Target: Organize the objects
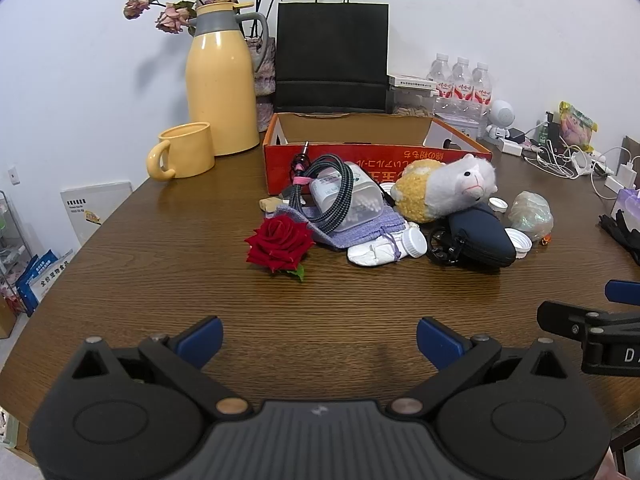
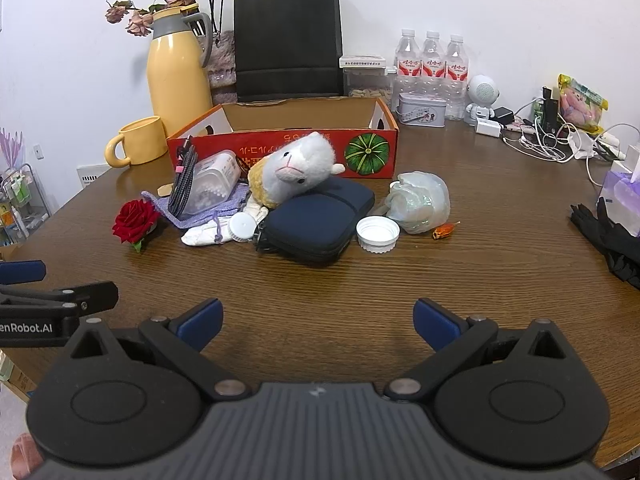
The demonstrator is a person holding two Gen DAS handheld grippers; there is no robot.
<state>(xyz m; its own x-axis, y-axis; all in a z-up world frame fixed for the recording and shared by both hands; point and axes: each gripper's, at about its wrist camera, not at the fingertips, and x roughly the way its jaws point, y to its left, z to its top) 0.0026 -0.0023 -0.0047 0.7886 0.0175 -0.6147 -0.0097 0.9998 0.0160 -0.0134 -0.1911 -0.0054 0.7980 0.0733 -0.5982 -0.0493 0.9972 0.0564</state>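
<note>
We have barely begun, by our reckoning: the red cardboard box (image 2: pixel 280 148) looks empty (its floor is partly hidden), while the plush alpaca (image 2: pixel 294 168), navy pouch (image 2: pixel 320 220), red rose (image 1: pixel 279 242) and cable-wrapped cotton-swab tub (image 1: pixel 344 196) lie heaped before it. The left gripper (image 1: pixel 318 340) and right gripper (image 2: pixel 318 322) hang wide open, holding nothing.

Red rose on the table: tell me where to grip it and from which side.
Grip the red rose across its bloom, coming from above with the left gripper, which is open and nearer. The flower lies alone on the table, clear of the purple pouch; its stem looks too short to pinch.
</note>
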